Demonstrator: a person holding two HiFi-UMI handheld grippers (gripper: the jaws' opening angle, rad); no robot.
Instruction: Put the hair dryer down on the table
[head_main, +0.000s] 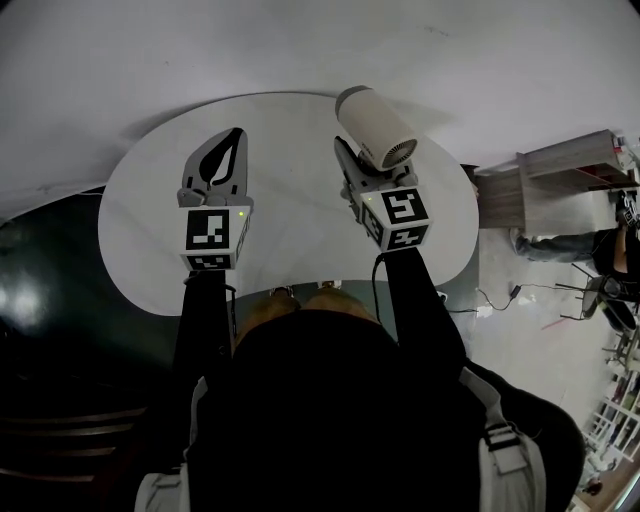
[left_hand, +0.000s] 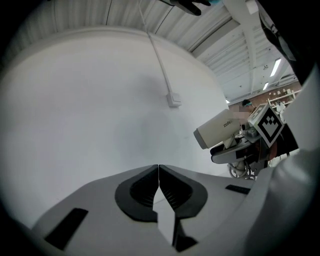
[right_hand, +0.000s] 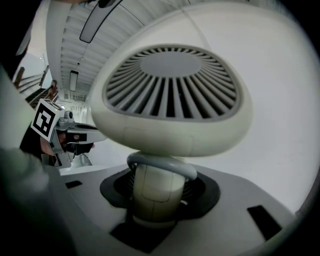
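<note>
The round white desk (head_main: 290, 235) is bare across its middle. Its far rim curves close under a pale wall, and its near rim sits just in front of the person's dark torso. To the desk's right the floor is open as far as a wooden shelf unit (head_main: 565, 170), with cables trailing on the floor near it. To the left, the dark floor runs right up to the rim.

The left tongs (left_hand: 159, 172) are closed tip to tip with nothing between them, and they hang over the left half of the desk. The right tongs (right_hand: 156, 202) stand partly apart and are clamped on the handle of the hair dryer (head_main: 375, 128). The dryer is cream-coloured and is held up off the desk over the far right part, near the rim. Its barrel points away from the person and its grille faces back toward them. The two pairs of tongs are well apart, with clear desk between them.

The dryer's barrel carries a short line of grey lettering (left_hand: 229, 125) that is too small to read with certainty. Each marker cube (head_main: 213, 232) shows only black-and-white square patterns.
</note>
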